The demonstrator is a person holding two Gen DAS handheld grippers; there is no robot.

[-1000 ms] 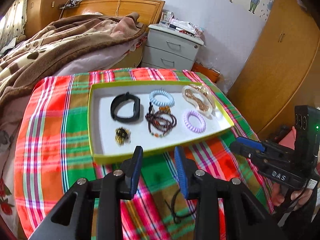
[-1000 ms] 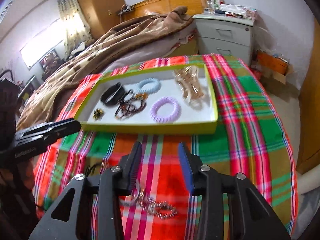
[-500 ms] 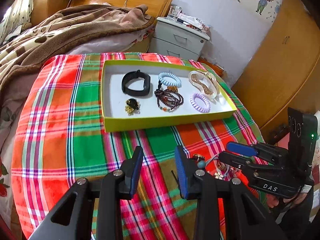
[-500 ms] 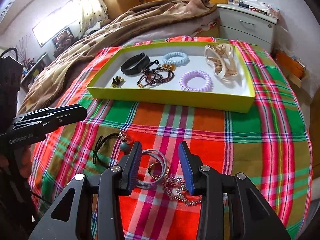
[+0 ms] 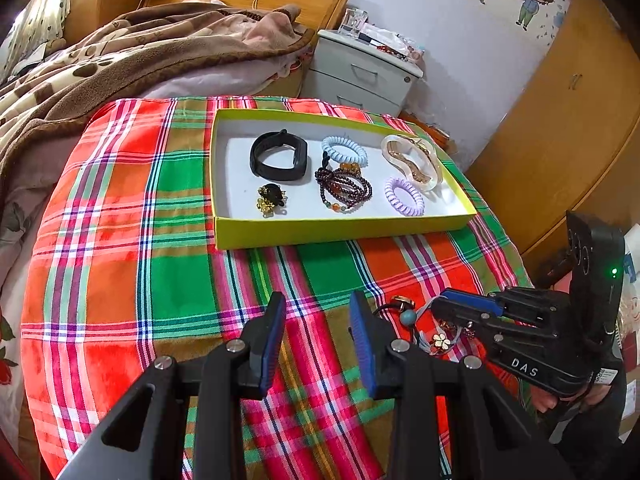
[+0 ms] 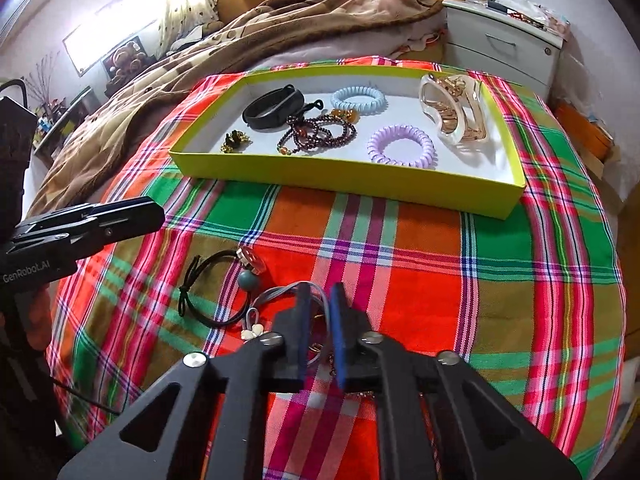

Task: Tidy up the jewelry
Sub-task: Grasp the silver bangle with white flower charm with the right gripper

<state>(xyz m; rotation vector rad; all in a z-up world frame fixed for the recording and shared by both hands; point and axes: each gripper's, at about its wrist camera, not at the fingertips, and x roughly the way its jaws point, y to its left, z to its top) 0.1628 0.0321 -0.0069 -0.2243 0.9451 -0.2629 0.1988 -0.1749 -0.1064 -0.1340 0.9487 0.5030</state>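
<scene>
Right wrist view: the plaid cloth [image 6: 500, 280] fills the frame, red, green and orange, spread over the table. On its far half sits the yellow-green tray [image 6: 360, 184], white inside. In the tray, from my left: a black band [image 6: 272, 110], a small gold-and-black ornament [image 6: 234, 140], dark red beads [image 6: 320, 134], a pale blue coil tie [image 6: 358, 99], a lilac coil tie [image 6: 402, 146] and a clear hair claw [image 6: 454, 114] at the right end. Down by me, loose on the cloth, a black elastic with a teal bead [image 6: 218, 292] and a grey-blue hair tie [image 6: 276, 300] with pale charms. My right gripper [image 6: 320, 304] is down on that grey-blue tie, jaws drawn nearly together; whether they actually pinch it, I cannot tell. My left gripper [image 5: 318, 320] hovers over bare cloth, jaws spread wide, holding nothing, well short of the tray [image 5: 344, 232].
</scene>
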